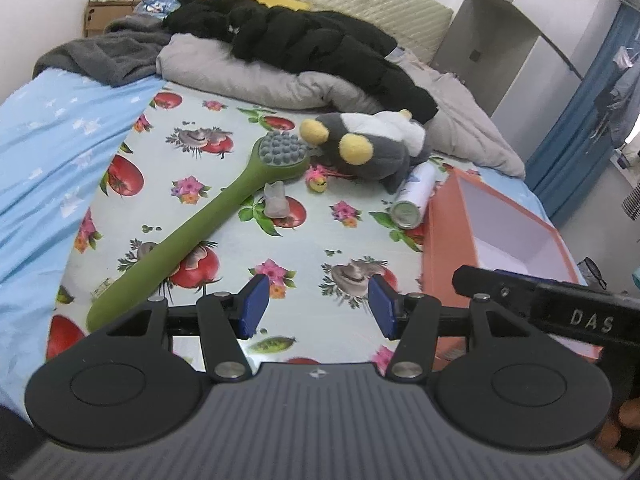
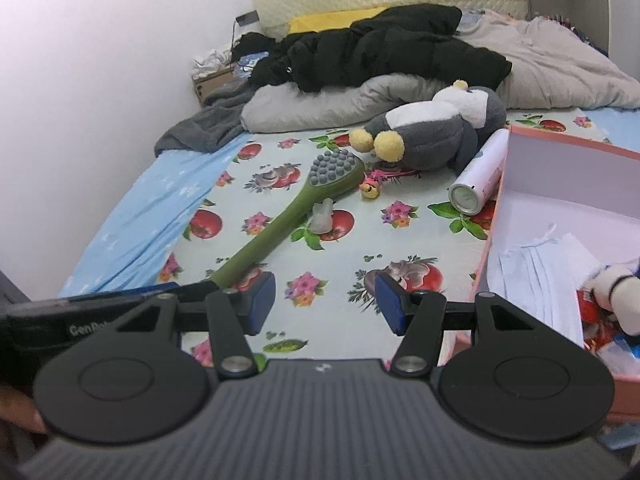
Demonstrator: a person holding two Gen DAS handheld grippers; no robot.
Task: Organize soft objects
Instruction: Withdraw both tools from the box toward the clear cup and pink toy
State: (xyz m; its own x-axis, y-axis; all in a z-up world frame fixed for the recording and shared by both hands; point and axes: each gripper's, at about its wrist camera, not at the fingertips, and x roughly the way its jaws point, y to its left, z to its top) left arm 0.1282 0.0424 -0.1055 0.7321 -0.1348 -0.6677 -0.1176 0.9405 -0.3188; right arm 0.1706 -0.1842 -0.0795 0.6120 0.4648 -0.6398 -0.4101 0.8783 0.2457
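Lying on its side near the far end of the printed bed sheet (image 1: 304, 248): plush penguin (image 1: 372, 148), grey body, white belly, two round yellow feet, fuzzy pile, head against the rumpled grey blanket (image 1: 256, 76). Just beside the feet, long green massage brush (image 1: 208, 224), smooth matte handle, oval head studded with grey rubbery knobs. Touching the handle, small pale grey figurine (image 1: 276, 202) (shape hard to make out). Close by, tiny pink-and-yellow toy (image 1: 318, 180). Next to the penguin, white spray can (image 1: 414, 196), smooth cylinder, on its side against the wall of the pink cardboard box (image 1: 440, 232). Inside the box, seen from the right wrist, folded white cloths (image 2: 536, 280) and something white and plush (image 2: 616, 292). Behind, puffy black jacket (image 1: 320, 40). Hovering over the sheet, left gripper (image 1: 318, 306) and right gripper (image 2: 326, 300), blue pads apart, nothing between them, neither grasping anything.
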